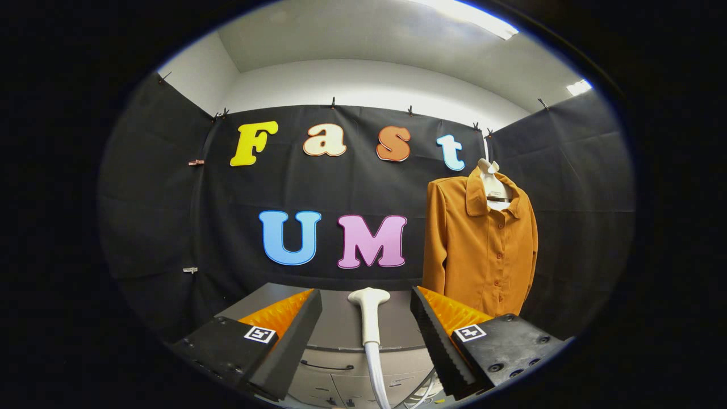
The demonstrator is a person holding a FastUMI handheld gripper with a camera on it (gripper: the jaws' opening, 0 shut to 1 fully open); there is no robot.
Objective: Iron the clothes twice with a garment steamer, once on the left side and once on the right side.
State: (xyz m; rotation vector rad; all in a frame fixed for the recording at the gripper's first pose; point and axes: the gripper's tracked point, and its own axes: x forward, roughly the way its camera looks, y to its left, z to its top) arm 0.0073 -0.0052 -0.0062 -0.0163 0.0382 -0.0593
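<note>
Two fingers of the tool (366,341) stand wide apart at the bottom of the gripper view, their ridged inner faces turned toward each other, and they hold nothing; between them, touching neither, rises the white plastic garment steamer head (369,312), upright, its broad rounded top uppermost and its narrower handle running down into a pale hose (377,380) that drops out of sight below. The steamer stands in front of a grey bench (341,324) with a flat top and drawer fronts under it; whether the steamer rests on the bench or on some stand before it is hard to tell from here, since its foot is hidden. Beyond the fingers and off to the right hangs the rust-orange long-sleeved button-up shirt (483,250), on a pale hanger (493,182) against the black cloth wall (170,227); its collar is open, its buttoned front faces the tool, and its sleeves hang straight down at either side; the shirt is well apart from the steamer and from both fingers.
</note>
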